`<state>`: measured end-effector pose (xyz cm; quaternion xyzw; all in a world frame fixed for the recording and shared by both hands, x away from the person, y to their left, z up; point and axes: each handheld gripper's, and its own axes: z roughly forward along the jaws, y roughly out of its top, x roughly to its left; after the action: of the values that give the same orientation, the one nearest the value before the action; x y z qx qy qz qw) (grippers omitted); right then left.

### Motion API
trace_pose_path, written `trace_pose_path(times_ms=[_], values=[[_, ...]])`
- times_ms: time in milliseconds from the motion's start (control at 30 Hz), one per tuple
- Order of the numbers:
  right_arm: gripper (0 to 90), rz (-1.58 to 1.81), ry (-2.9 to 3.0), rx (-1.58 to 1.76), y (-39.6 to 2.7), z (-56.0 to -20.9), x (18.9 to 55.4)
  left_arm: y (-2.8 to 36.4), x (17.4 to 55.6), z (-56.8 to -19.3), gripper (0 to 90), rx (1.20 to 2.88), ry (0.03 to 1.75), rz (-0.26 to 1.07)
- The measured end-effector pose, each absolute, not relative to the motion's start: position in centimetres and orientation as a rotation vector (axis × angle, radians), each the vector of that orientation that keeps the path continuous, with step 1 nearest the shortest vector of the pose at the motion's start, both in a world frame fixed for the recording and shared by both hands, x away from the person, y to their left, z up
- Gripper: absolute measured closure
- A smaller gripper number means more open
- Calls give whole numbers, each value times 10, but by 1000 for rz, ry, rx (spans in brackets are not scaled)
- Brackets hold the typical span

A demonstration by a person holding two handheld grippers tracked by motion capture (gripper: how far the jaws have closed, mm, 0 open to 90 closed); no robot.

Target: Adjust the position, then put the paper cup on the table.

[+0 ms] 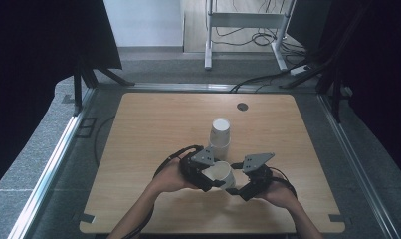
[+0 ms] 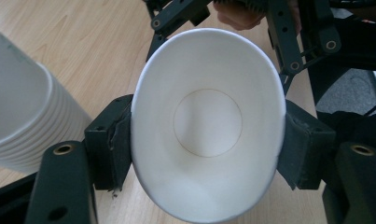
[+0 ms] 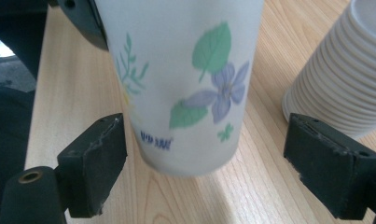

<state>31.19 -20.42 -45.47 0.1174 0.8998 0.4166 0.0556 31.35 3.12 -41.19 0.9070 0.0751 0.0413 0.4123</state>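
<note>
Low in the high view's centre, a paper cup [image 1: 221, 174] lies tipped between the two tools, its mouth toward the left gripper [image 1: 214, 180], whose jaws clamp its rim. That gripper's own view looks straight into the cup [image 2: 208, 122]: the rim is squeezed oval between the pads, the bottom edge cut off. Opposite, the right gripper [image 1: 234, 190] has its jaws parted; its own view shows the cup's base [image 3: 185, 88] between them with gaps both sides, plus a blurred flower print and unreadable blue lettering. Farther up the table [image 1: 153, 124], a stack of upturned cups [image 1: 220, 132] stands just behind.
</note>
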Motion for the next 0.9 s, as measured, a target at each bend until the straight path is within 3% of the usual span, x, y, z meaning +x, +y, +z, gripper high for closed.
trace_pose_path(times_ms=[900], values=[[72, 1148, 2650, 580, -227, -461, 317, 68, 321, -406, 289, 2352, 410, 234]])
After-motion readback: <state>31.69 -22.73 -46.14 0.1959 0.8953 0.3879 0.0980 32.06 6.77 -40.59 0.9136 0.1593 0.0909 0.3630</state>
